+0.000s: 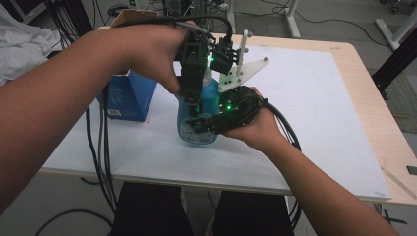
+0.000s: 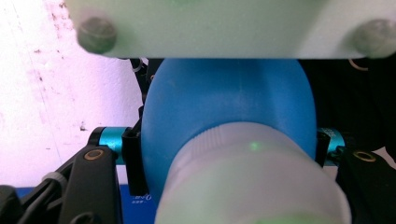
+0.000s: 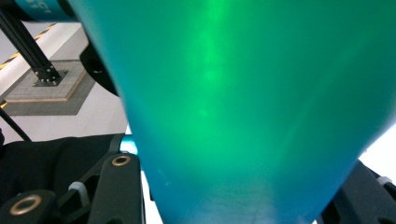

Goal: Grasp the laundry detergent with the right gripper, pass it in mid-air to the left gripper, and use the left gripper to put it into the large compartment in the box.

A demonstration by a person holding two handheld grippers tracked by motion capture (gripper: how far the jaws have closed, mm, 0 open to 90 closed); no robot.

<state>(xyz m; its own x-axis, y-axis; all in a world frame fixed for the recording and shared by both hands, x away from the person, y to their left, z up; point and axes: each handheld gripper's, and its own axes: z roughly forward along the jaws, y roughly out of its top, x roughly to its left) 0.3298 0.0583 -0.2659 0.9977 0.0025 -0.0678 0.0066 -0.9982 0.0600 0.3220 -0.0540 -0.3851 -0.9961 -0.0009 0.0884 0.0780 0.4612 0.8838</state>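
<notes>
Hands hide most of the bottle [image 1: 199, 115]; right gripper [image 1: 206, 124] jaws clench its body, left gripper [image 1: 194, 93] jaws clasp its cap [image 2: 247, 182]

You've got dim, even light in the high view w/ soft shadows, while close-ups blur the blue bottle [image 2: 224, 102], green LED glare at 12 o'clock.

The left forearm crosses from the lower left of the high view to the upper middle, where the left gripper [image 1: 196, 81] points down, its jaws apparently clamped, though the hand hides much of them. The right forearm rises from the lower right to the frame's centre; the right gripper [image 1: 211, 123] lies level, pointing left, jaws closed in a grip.
</notes>
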